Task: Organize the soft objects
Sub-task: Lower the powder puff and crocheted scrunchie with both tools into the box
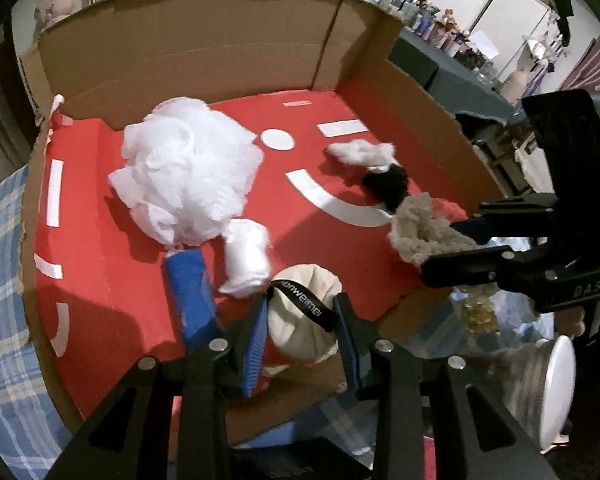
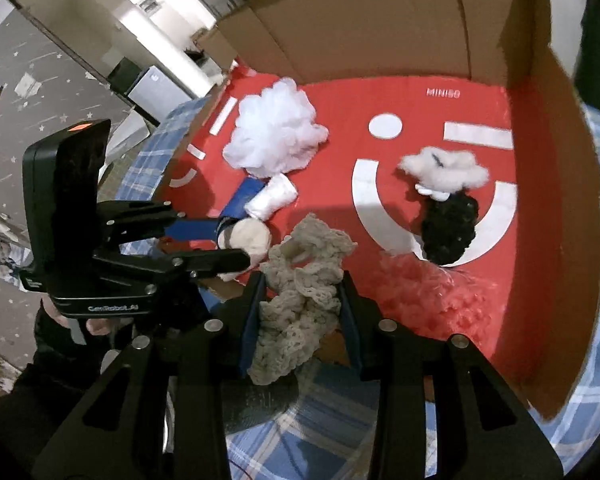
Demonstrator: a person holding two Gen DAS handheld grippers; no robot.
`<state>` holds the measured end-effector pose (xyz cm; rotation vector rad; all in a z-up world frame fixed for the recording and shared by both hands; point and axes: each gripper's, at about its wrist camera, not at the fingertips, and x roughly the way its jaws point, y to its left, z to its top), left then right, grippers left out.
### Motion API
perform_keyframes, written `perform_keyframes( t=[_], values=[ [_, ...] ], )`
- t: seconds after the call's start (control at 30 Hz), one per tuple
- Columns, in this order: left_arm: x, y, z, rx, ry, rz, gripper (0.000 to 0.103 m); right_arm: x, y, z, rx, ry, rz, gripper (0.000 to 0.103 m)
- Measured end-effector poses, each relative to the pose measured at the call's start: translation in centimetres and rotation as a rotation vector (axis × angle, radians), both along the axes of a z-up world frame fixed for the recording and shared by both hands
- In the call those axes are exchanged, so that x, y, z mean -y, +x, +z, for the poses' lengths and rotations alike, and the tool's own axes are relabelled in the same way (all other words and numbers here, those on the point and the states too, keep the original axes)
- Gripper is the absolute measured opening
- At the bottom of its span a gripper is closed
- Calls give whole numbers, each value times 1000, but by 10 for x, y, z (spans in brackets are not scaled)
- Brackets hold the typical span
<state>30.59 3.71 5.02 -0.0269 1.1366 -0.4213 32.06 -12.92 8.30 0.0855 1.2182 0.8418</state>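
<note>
An open cardboard box, lined with a red printed sheet bearing a white smiley, is seen from above on a blue plaid cloth. Inside it, a large white mesh puff is set toward the far left of the smiley, with a blue handle running from the puff toward the near edge and a small white roll lying just beside that handle. To the right of the smiley's dot, a white fluffy piece is laid touching a black fuzzy piece. A red netted item is seen on the sheet at the near side, just below the black piece.

A cream pouch with a black printed strap is held over the box's near edge, clamped between the narrowly parted jaws of the left gripper. A beige knit piece is pinched by the right gripper, its jaws nearly closed on the bunched yarn, also at the near edge, just right of the pouch. A gloved hand is seen under the left gripper's body.
</note>
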Motion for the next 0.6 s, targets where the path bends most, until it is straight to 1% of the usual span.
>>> perform_keyframes(
  t=[0.03,0.17,0.23,0.3,0.33,0.37,0.43,0.5,0.6],
  values=[
    [-2,1,-1,1,8,5,35,-1,2,-1,-5,-9,4,34],
    [-8,8,-6,5,44,38,35,-2,5,-4,9,-99,21,34],
    [-10,8,-7,19,72,53,35,-1,5,-3,68,-193,13,34],
    [-10,9,-6,33,93,57,35,0,4,0,168,-322,-12,34],
    [-9,8,-5,36,91,52,35,2,5,0,173,-334,-21,34],
    [-8,8,-4,35,90,44,35,4,7,0,140,-295,-17,34],
    [-5,9,-3,31,87,27,35,4,8,-2,112,-262,-2,34],
    [-2,12,-3,21,96,16,35,-1,7,-3,128,-290,13,34],
    [0,18,-5,5,131,1,35,-1,10,-8,105,-304,15,34]
  ],
)
